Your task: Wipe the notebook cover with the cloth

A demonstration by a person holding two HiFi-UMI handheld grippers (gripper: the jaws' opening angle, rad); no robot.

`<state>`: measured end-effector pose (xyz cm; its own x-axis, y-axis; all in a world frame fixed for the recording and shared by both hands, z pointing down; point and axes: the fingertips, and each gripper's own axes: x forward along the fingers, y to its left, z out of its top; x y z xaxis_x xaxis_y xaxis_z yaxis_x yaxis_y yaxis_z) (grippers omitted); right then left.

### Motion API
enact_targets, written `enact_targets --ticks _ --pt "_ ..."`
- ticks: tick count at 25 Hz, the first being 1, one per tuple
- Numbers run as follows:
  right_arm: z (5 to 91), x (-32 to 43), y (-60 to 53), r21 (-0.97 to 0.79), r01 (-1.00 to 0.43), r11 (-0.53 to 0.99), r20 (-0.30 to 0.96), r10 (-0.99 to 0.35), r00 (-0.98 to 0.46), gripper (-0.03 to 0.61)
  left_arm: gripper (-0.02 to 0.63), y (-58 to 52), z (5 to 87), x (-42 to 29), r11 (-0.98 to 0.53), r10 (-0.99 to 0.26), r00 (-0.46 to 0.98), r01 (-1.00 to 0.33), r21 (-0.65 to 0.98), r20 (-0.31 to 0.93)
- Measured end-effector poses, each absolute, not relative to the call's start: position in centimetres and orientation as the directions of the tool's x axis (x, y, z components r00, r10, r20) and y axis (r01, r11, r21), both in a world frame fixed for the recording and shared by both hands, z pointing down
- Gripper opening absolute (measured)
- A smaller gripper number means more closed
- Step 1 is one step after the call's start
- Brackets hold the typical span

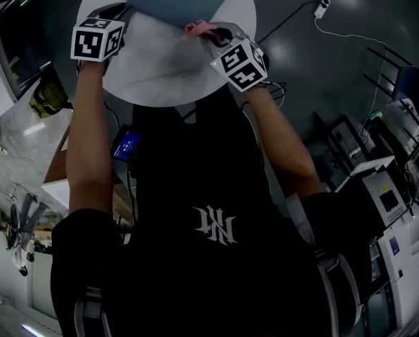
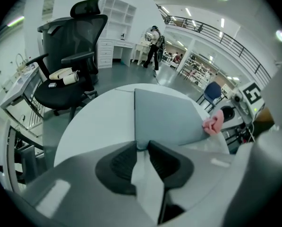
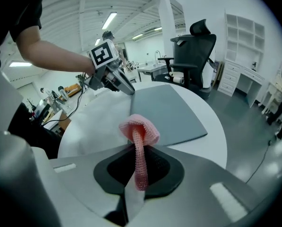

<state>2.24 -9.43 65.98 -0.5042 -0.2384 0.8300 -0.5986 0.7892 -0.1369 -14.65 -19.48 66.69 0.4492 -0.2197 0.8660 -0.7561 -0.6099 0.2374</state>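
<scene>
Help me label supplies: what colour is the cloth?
Pink; the cloth shows best in the right gripper view.

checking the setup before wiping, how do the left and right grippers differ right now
The left gripper is shut on a corner of the grey notebook, which lies flat on the round white table; the right gripper is shut on the pink cloth. The notebook lies thin between the left jaws; the cloth bunches above the right jaws. Both are closed, at the notebook's edge.
</scene>
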Motion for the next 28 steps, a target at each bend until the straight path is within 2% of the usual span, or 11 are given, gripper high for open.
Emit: enact_targets --ticks 5,7,10,13,18,22,28 --pt "65.9 6.5 -8.1 -0.154 -0.650 0.744 0.855 -0.229 -0.466 0.028 0.072 -20.3 66.3 -14.1 -0.601 -0.222 0.441 -0.764 0.234 0.870" --pt "64.3 6.9 -8.4 -0.153 -0.661 0.735 0.837 -0.260 -0.482 0.028 0.071 -20.6 66.1 -14.2 -0.545 -0.230 0.457 -0.792 0.276 0.859" --pt "61.4 6.5 -10.1 -0.166 -0.679 0.715 0.793 -0.312 -0.523 0.029 0.103 -21.5 65.4 -14.9 -0.458 -0.264 0.463 -0.832 0.312 0.846" --pt "57.9 5.5 -10.7 -0.211 -0.662 0.719 0.730 -0.335 -0.596 0.031 0.109 -21.1 62.7 -14.7 -0.481 -0.295 0.456 -0.830 0.281 0.840" --pt "49.6 3.5 -10.4 -0.325 -0.578 0.748 0.571 -0.332 -0.751 0.032 0.100 -19.9 52.5 -11.2 -0.540 -0.374 0.516 -0.797 0.271 0.771" --pt "41.8 2.1 -12.1 -0.452 -0.495 0.742 0.370 -0.348 -0.861 0.032 0.077 -19.9 43.2 -9.0 -0.568 -0.487 0.566 -0.784 0.251 0.665" --pt "28.2 2.8 -12.8 -0.349 -0.329 0.878 0.103 -0.312 -0.944 0.032 0.010 -18.0 28.9 -6.7 -0.579 -0.658 0.609 -0.785 0.220 0.444"
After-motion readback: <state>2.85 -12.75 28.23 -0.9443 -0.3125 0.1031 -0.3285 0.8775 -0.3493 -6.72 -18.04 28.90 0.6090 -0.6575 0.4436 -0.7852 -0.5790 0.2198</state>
